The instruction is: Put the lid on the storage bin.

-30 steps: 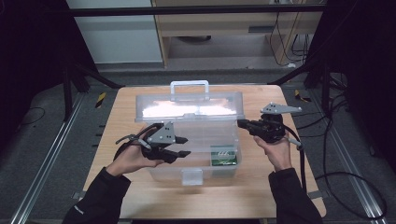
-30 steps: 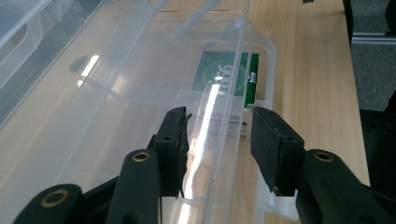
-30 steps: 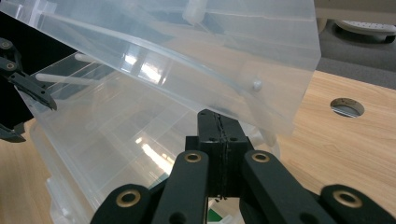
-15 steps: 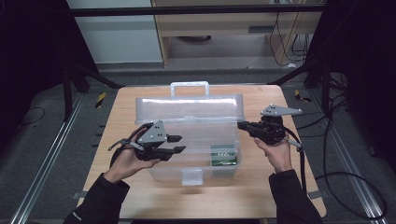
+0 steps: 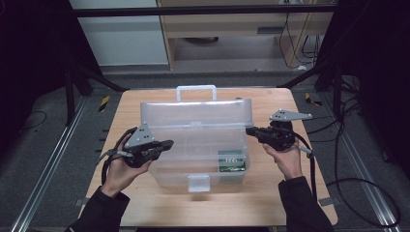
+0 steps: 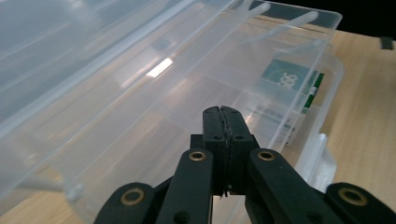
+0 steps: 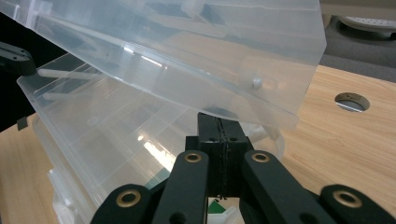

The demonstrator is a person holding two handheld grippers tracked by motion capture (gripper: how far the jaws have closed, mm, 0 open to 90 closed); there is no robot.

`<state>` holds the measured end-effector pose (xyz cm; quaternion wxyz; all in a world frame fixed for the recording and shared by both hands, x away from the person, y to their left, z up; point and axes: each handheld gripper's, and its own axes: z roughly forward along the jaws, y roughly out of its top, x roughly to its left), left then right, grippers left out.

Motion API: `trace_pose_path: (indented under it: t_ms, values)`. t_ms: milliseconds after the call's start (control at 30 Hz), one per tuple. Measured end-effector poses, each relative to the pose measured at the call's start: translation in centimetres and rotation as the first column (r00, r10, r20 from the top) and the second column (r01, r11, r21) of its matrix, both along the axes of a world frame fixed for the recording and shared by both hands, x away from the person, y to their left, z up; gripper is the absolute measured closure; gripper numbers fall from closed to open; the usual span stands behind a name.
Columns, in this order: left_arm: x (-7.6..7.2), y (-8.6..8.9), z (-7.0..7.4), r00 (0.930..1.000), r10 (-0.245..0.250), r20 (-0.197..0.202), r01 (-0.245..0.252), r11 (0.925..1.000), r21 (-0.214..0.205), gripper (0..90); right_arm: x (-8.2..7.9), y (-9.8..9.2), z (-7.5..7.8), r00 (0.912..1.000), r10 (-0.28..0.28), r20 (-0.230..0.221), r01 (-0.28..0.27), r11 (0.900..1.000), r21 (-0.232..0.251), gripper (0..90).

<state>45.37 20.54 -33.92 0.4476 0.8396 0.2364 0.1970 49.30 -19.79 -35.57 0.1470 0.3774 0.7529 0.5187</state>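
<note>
Now clear box (image 5: 193, 145) open mid-surface, green packet (image 5: 232, 161) blurred behind its wall, left gripper (image 5: 167, 143) fingers just closed empty, right gripper (image 5: 250, 130) fingers pressed together, tips hidden behind lid.

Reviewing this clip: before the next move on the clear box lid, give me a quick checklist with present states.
1. Left gripper shut, jaws just closed, nothing between them: ok.
2. Right gripper shut, empty: ok.
3. Lid raised, part open: ok.
4. Right gripper touching the lid's edge: cannot tell.
5. Green packet lying inside the box, below the rim: ok.
6. Box fully on the table: ok.
</note>
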Motion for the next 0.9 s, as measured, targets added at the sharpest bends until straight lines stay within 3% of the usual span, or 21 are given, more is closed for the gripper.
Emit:
trace_pose_path:
  t_ms: [267, 600, 900]
  values:
    - [-0.4, 2.0, 0.1, 0.9984, 0.055, 0.011, -0.055, 0.9984, -0.016, 89.5, -0.1, 0.0, -0.1, 1.0, 0.001, 0.0, -0.001, 0.9999, -0.016, 90.0]
    - [-0.3, 5.0, -0.9, 0.9885, 0.15, -0.016, -0.151, 0.9863, -0.066, 89.6, -0.8, -0.2, -0.3, 1.0, 0.007, -0.005, -0.007, 0.9997, -0.023, 90.0]
    - [-0.3, 5.9, -1.7, 0.9847, 0.171, -0.03, -0.173, 0.9832, -0.058, 89.6, -1.8, -0.2, -1.0, 0.9998, 0.007, -0.016, -0.008, 0.998, -0.063, 90.0]
